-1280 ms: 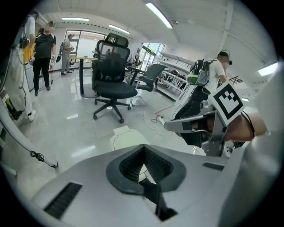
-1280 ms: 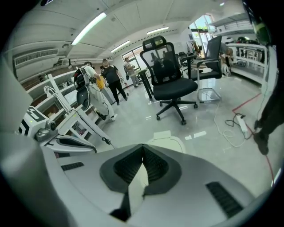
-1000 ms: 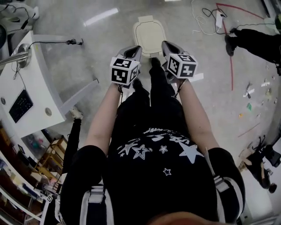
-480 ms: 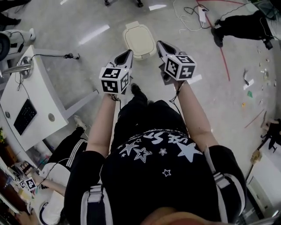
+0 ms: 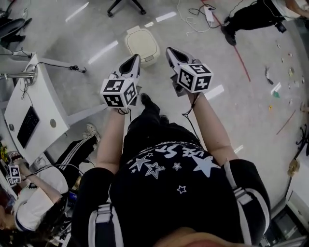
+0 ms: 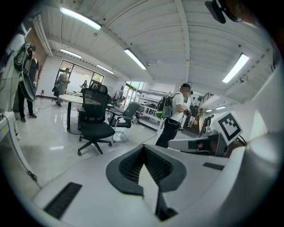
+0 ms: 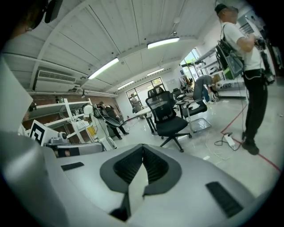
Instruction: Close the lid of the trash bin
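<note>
The cream trash bin (image 5: pixel 141 44) stands on the floor ahead of me in the head view, its lid lying flat and down. My left gripper (image 5: pixel 134 59) hangs in the air just below and right of the bin, apart from it. The right gripper (image 5: pixel 169 50) is level with the left one, further right of the bin. Both point forward with their jaws together and nothing between them. Both gripper views look level across the room, so the bin is out of sight in them. The jaw tips meet in the left gripper view (image 6: pixel 144 149) and in the right gripper view (image 7: pixel 143 146).
A white desk (image 5: pixel 29 103) stands at my left, with a seated person (image 5: pixel 34 205) below it. Cables and a power strip (image 5: pixel 208 13) lie beyond the bin, near a standing person (image 5: pixel 251 17). Black office chairs (image 6: pixel 94 126) (image 7: pixel 170 119) stand further off.
The bin has slid up and left in the head view and looks smaller. Both grippers are now off it and further back; the seated person has come into sight at lower left.
</note>
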`<state>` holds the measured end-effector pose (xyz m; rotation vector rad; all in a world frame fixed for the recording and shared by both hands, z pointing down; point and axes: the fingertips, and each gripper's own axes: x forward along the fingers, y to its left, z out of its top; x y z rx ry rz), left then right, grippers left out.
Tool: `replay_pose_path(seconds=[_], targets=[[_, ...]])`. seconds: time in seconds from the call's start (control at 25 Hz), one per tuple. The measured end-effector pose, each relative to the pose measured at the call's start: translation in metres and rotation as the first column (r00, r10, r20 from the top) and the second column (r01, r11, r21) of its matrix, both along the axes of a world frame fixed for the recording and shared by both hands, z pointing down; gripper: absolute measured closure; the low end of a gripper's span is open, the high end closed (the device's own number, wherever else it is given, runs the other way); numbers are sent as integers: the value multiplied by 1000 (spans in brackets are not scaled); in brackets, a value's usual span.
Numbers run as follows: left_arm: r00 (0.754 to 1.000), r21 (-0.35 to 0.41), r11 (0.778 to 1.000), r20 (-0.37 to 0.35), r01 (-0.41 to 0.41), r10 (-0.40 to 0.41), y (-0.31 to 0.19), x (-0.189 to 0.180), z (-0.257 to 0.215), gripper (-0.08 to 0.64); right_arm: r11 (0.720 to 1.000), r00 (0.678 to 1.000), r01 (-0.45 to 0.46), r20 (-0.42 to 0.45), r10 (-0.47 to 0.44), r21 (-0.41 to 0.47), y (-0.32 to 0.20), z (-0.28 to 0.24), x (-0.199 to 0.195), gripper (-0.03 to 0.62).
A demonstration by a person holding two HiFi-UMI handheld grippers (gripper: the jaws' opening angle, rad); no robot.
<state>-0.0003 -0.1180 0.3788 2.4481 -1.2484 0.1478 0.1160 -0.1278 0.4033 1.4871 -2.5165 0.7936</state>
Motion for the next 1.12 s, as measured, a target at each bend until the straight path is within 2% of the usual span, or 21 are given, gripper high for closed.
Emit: replay_pose_path(seconds=[0.2,0.32,0.48,0.64,0.88,1.12], targets=[[1000,61,998,-23,-10,11,65,25,-33,549,990,996,23,83,-35,138,71,-47,19,584],[999,96,995,-33,-14,18,105,36,-46,549,982,995,48,81,-64,185,113,-57,27,584],[999,130,991,-40,-14,19,148,43,-56,549,973,990,117,56,-131,198,153,-58,19,584],[999,139,990,-32,-26,30,174,52,-65,549,966,985,147,57,-163,213,178,-67,11,584],[997,127,990,-46,-54,60,168,55,-82,549,974,989,111,71,-127,197,173,-84,11,584],[996,152,987,-61,-56,65,230,27,-73,549,979,992,96,57,-108,181,222,-68,-17,584]])
